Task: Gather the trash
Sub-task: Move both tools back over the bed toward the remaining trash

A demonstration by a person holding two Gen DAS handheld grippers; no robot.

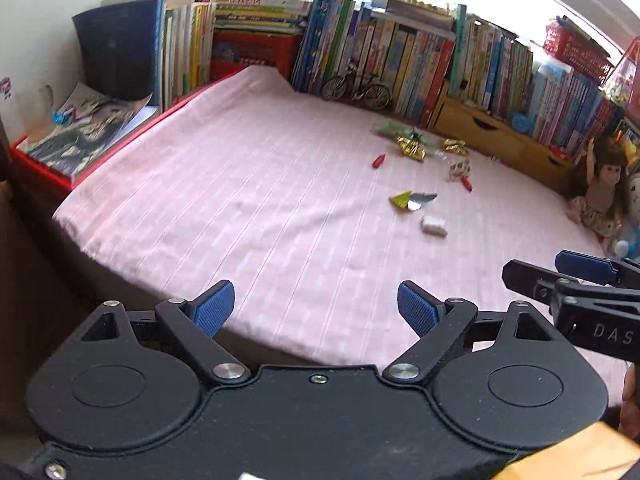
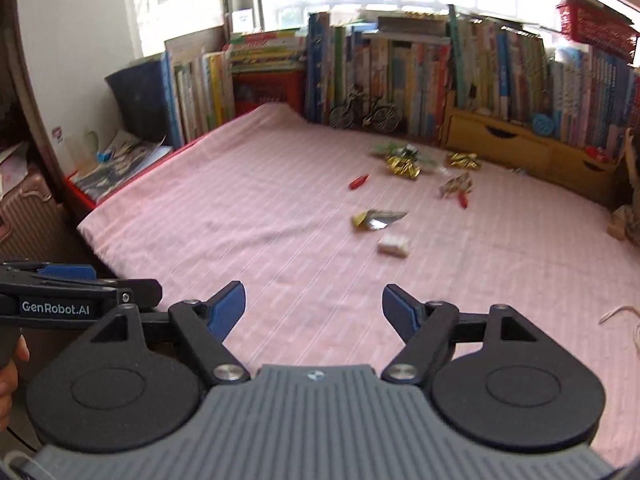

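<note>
Trash — gold wrappers [image 1: 412,148], a yellow-silver packet [image 1: 412,200] and a white wad [image 1: 433,226] — lies on the pink cloth [image 1: 240,200], while left gripper [image 1: 316,308] and right gripper [image 2: 314,306] hover wide apart, empty.

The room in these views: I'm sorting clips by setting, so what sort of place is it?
Probably a child's bedroom or playroom at home: a pink striped sheet over a bed-like surface, rows of picture books under a window, and a doll sitting at the edge.
</note>
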